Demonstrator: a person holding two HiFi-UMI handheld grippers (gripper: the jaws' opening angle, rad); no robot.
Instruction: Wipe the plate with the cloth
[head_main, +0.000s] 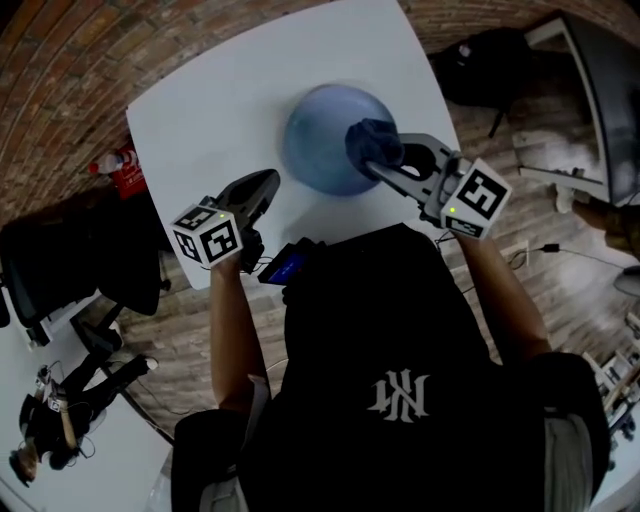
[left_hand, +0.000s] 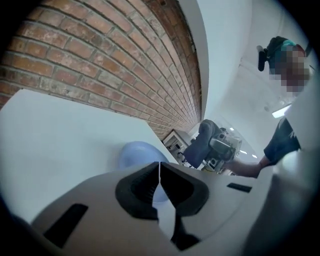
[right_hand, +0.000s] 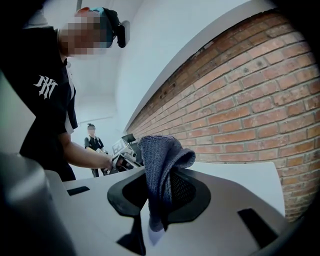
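Note:
A round blue plate lies on the white table, toward its right side. My right gripper is shut on a dark blue cloth, which hangs at the plate's right rim. In the right gripper view the cloth bunches up between the pads and droops over the jaws of the right gripper. My left gripper is over bare table just left of the plate, jaws together and empty. Seen from the left gripper, the plate sits just beyond its tips and the cloth is off to the right.
A red-and-white bottle lies off the table's left edge. Black chairs stand to the left and a dark bag at the upper right. A brick wall runs behind the table. Another person is at the lower left.

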